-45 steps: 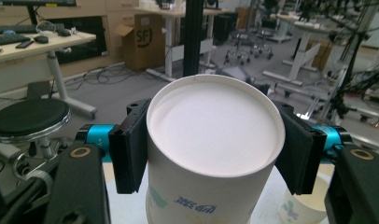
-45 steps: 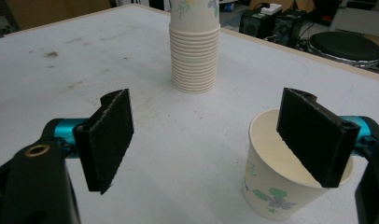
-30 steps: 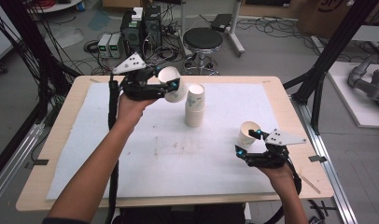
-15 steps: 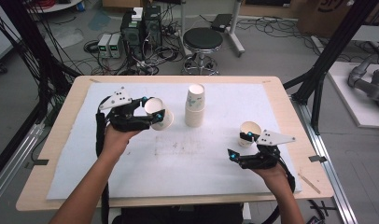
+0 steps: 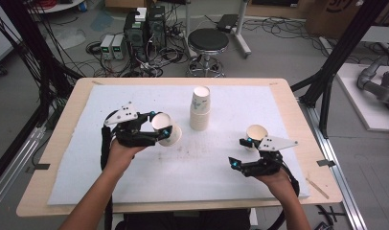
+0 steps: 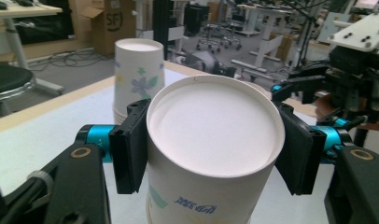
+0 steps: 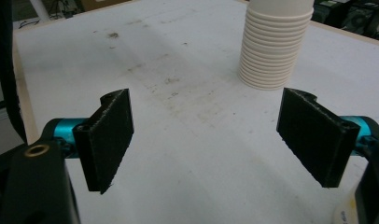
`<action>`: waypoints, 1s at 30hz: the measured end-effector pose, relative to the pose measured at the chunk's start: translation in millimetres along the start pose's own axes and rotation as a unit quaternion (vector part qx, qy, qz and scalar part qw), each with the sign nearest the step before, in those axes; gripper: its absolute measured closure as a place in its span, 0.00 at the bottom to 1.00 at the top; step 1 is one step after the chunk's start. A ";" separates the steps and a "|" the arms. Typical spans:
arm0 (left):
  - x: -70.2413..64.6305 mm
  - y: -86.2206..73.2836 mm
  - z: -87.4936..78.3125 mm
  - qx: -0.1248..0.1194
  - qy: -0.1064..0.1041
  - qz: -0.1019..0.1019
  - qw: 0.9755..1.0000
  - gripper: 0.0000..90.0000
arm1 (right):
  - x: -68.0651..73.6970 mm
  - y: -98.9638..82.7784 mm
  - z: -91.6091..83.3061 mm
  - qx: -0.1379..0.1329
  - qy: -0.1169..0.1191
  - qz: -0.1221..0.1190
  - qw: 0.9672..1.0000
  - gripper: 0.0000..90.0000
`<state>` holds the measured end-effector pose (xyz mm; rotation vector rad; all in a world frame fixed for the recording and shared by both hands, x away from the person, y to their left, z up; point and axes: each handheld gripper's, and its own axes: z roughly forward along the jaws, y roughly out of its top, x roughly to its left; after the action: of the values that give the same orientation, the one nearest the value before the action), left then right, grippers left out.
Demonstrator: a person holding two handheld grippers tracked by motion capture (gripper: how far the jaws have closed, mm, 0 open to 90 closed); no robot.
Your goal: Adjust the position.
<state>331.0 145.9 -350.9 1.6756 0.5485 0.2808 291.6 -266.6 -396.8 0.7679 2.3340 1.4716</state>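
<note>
**A:** Left gripper [image 5: 156, 128] has a paper cup [image 5: 167, 133] clamped between its two black pads, one on each side of the wall just under the rim. From the left gripper view the pads [image 6: 130, 145] sit flat against the cup [image 6: 211, 154].

**B:** What does the cup look like?

**A:** White paper, rolled rim, plain white inside, blue print low on the wall with a bit of green beside it. It lies tilted, its mouth turned toward the person, and hangs over the white mat [image 5: 111, 177].

**B:** Where is it against the stack of cups [image 5: 200, 109]?

**A:** Left of the stack and a little nearer the person, close by but apart from it. The stack stands upright around the middle of the mat, toward its far edge; in the left gripper view it [image 6: 138, 74] rises behind the held cup, with blue and green flowers on its side.

**B:** And the right gripper [image 5: 239, 152]?

**A:** Right of the stack and nearer the person, low over the mat. Its pads stand wide apart with only bare mat between them [image 7: 204, 140]. The ribbed foot of the stack [image 7: 274, 56] shows beyond them.

**B:** Anything near it?

**A:** A single cup [image 5: 256, 134] stands upright, mouth up, just beyond that gripper, right of the stack.
</note>
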 end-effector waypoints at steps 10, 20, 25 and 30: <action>-21.6 -14.0 9.1 0.009 -0.044 0.005 0.999 0.39 | 16.7 6.2 13.6 0.004 0.055 -0.024 0.998 0.21; -30.4 -23.7 13.6 0.023 -0.074 0.008 0.997 0.39 | 25.2 9.8 24.2 0.006 0.077 -0.043 0.996 0.22; -35.4 -26.4 14.9 0.031 -0.092 0.012 0.995 0.39 | 28.8 10.8 32.2 0.007 0.093 -0.047 0.995 0.22; -37.8 -25.6 15.9 0.034 -0.110 0.015 0.993 0.39 | 35.1 16.2 43.9 0.012 0.114 -0.059 0.992 0.22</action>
<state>301.3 115.7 -374.2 1.7562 0.3727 0.0977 289.1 -208.3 -400.1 0.4787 2.5180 1.5528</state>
